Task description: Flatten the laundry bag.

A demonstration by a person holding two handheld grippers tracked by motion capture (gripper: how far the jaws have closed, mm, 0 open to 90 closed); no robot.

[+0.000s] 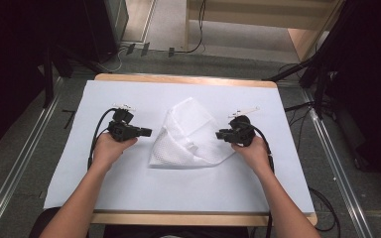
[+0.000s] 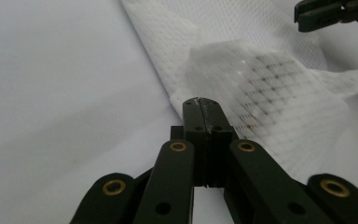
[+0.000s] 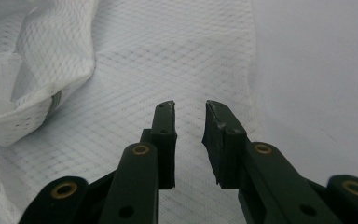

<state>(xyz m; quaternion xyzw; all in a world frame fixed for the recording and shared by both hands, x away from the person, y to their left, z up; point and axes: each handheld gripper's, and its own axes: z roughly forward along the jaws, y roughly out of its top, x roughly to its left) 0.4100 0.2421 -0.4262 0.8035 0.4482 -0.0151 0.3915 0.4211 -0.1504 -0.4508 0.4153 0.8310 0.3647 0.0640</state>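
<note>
You're mid-fold on the white mesh cloth [image 1: 188, 136], which lies partly folded and rumpled near the middle of the white sheet [image 1: 129, 188] covering the table [image 1: 198, 218].

L gripper [image 1: 146, 132] sits just off the cloth's left edge, jaws pressed together with nothing between them; in the left gripper view the closed tips [image 2: 204, 105] point at that edge, not on it. R gripper [image 1: 220, 134] hovers over the cloth's right part, jaws apart a little, nothing pinched; in the right gripper view the mesh [image 3: 168, 60] lies flat under the gap.

Next move, I'd judge: you need a fresh grip. Reopen L, bring it onto the cloth's left edge, and drop R onto the flat layer or the right edge [image 3: 251, 70] before closing.

Room: bare sheet all round the cloth, esp. toward you and left of it. The bunched fold [image 3: 37, 79] may snag, so go in low.
</note>
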